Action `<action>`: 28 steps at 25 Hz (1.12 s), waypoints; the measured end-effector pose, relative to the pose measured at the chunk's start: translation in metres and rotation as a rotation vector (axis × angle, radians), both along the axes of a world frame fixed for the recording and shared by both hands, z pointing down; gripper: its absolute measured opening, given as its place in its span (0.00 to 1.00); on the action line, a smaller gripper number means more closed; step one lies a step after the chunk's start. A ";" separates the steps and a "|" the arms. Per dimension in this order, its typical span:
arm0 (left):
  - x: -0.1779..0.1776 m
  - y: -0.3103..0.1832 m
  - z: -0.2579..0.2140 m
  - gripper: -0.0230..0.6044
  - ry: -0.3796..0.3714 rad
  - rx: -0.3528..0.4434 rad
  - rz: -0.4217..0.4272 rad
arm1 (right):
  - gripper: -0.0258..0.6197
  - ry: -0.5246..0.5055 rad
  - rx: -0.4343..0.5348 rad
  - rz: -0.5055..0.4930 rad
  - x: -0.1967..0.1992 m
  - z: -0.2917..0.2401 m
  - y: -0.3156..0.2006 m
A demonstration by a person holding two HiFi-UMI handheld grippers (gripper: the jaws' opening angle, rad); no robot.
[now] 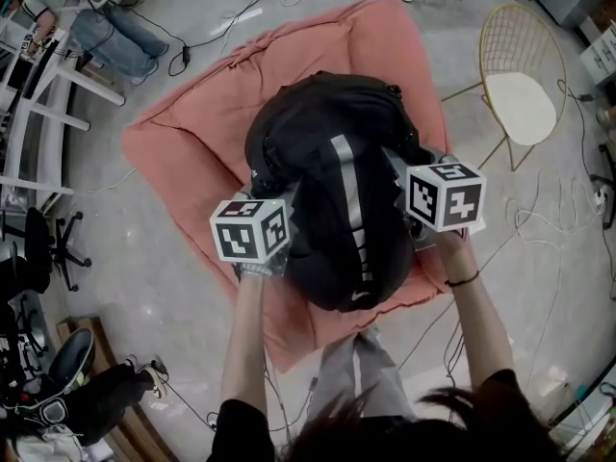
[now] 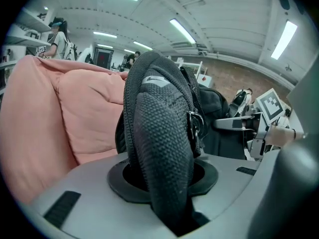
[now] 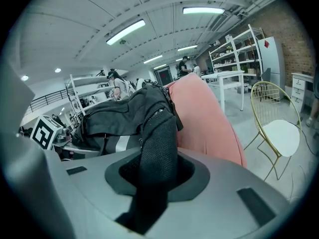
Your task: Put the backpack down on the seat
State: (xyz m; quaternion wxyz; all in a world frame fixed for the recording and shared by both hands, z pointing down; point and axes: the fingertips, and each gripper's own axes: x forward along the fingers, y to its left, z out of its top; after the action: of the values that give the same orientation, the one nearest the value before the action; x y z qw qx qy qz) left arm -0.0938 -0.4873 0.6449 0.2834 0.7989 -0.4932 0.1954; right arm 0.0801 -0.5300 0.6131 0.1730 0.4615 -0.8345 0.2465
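A black backpack [image 1: 337, 181] with a silver stripe is held over a salmon-pink beanbag seat [image 1: 192, 152]; I cannot tell whether its bottom touches the cushion. My left gripper [image 1: 274, 234] is at the pack's left side and my right gripper [image 1: 419, 205] at its right. In the left gripper view, a black mesh shoulder strap [image 2: 162, 133] runs down into the left gripper [image 2: 174, 218], which is shut on it, with the pink seat [image 2: 65, 118] behind. In the right gripper view, the other mesh strap [image 3: 159, 148] is pinched the same way in the right gripper [image 3: 144, 208].
A gold wire chair [image 1: 520, 94] with a white pad stands right of the seat. Cables lie on the grey floor at the right and top. A white rack [image 1: 38, 94] and a seated person [image 1: 106, 27] are at the upper left, an office chair [image 1: 38, 248] at the left edge.
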 end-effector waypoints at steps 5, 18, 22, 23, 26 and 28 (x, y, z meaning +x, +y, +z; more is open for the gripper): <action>-0.008 -0.013 0.009 0.26 -0.009 -0.020 -0.017 | 0.19 0.010 -0.008 0.002 -0.005 0.008 -0.014; -0.030 -0.028 0.025 0.43 -0.076 -0.044 -0.134 | 0.28 -0.028 0.012 0.068 -0.015 0.016 -0.027; -0.039 -0.027 0.022 0.50 -0.106 -0.009 -0.202 | 0.37 -0.041 0.016 0.079 -0.014 0.013 -0.028; -0.041 -0.026 0.020 0.53 -0.098 -0.002 -0.218 | 0.37 -0.050 0.013 0.074 -0.014 0.013 -0.027; -0.045 -0.019 0.016 0.55 -0.096 0.010 -0.245 | 0.38 -0.062 0.026 0.074 -0.011 0.009 -0.022; -0.050 -0.011 0.013 0.55 -0.113 0.017 -0.249 | 0.38 -0.073 0.033 0.084 -0.008 0.004 -0.019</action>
State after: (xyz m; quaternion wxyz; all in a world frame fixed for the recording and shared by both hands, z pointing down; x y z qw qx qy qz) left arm -0.1441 -0.4985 0.6577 0.2704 0.7217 -0.6052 0.1993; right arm 0.0717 -0.5486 0.6168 0.1242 0.4895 -0.8241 0.2565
